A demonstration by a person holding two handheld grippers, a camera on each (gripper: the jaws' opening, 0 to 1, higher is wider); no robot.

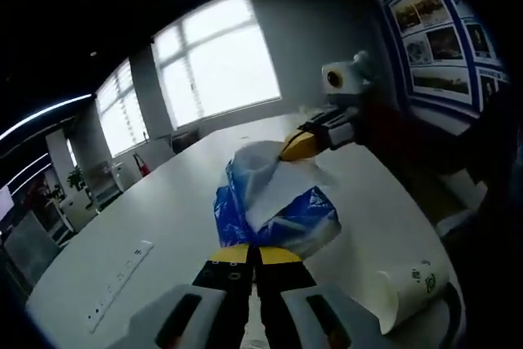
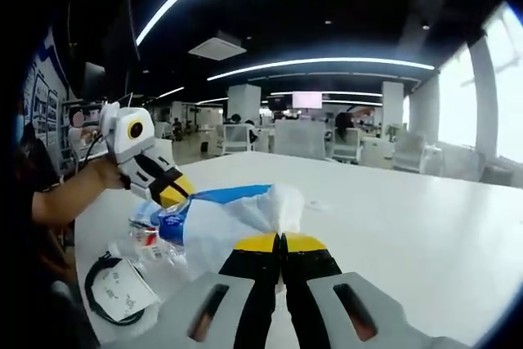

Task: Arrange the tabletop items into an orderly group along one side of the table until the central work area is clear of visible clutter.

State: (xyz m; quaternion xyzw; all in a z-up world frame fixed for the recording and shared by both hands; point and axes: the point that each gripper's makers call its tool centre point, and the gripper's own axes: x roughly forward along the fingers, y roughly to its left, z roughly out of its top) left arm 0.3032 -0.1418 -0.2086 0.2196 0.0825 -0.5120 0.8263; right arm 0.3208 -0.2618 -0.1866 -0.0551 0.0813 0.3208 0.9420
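one blue and white plastic bag (image 1: 274, 202) lies crumpled in the middle of the white table (image 1: 163, 226); what it holds cannot be told. the left gripper (image 1: 255, 255) pinches the bag's near edge, its fingers together on the plastic. in the right gripper view the right gripper (image 2: 280, 243) grips the same bag (image 2: 225, 222) at its white bunched end, fingers closed on it, so the bag is stretched between the two. in the left gripper view, the right gripper shows at 1 o'clock of the bag. one white paper cup (image 1: 409, 290) with green print lies on its side at 4 o'clock of the bag, apart from it. one long white power strip (image 1: 121, 279) lies at 8 o'clock. in the right gripper view, one clear packet with a coiled black cable (image 2: 114, 288) inside lies at 8 o'clock of the bag, near the table edge.
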